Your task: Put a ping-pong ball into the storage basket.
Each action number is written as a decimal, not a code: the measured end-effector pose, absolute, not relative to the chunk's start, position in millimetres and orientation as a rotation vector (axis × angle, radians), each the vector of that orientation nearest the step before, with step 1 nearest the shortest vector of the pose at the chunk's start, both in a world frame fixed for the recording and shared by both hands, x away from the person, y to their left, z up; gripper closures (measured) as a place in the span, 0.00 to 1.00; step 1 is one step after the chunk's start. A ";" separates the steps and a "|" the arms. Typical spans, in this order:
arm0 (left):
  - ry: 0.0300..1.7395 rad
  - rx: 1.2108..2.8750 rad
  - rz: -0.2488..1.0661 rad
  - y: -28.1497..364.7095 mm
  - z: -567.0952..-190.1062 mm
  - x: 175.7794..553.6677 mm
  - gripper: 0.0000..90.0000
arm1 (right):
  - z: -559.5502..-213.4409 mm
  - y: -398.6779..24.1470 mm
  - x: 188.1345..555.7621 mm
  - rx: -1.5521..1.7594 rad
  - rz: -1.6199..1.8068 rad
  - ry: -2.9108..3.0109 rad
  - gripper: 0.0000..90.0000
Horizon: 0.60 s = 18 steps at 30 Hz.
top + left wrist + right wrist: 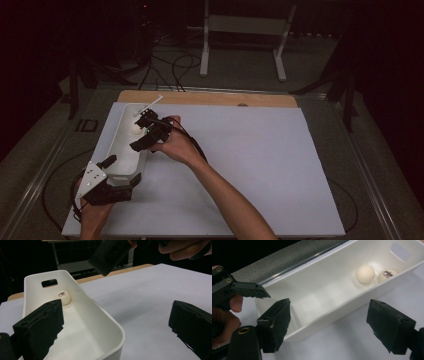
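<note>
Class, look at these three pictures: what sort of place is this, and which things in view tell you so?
Probably a lab or recording studio, not a home: dark surroundings, loose black cables on the floor, a white metal stand frame, and a wooden table topped with a white sheet holding one long white plastic bin.

white metal frame, floor cables behind

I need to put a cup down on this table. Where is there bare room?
The white sheet lies bare right of the white bin, out to its far and right edges. It is crowded at the left: left gripper at the bin's near end, right gripper above two balls.
</note>
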<state>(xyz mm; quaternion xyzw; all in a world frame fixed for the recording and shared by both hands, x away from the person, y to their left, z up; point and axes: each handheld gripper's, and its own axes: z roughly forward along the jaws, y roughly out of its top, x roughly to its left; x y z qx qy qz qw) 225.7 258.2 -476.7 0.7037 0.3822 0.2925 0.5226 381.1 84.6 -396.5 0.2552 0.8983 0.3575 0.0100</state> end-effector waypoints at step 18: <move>0.926 1.695 0.700 257.0 -477.6 226.9 0.00 | -402.1 31.9 379.8 0.828 1.113 2.735 0.21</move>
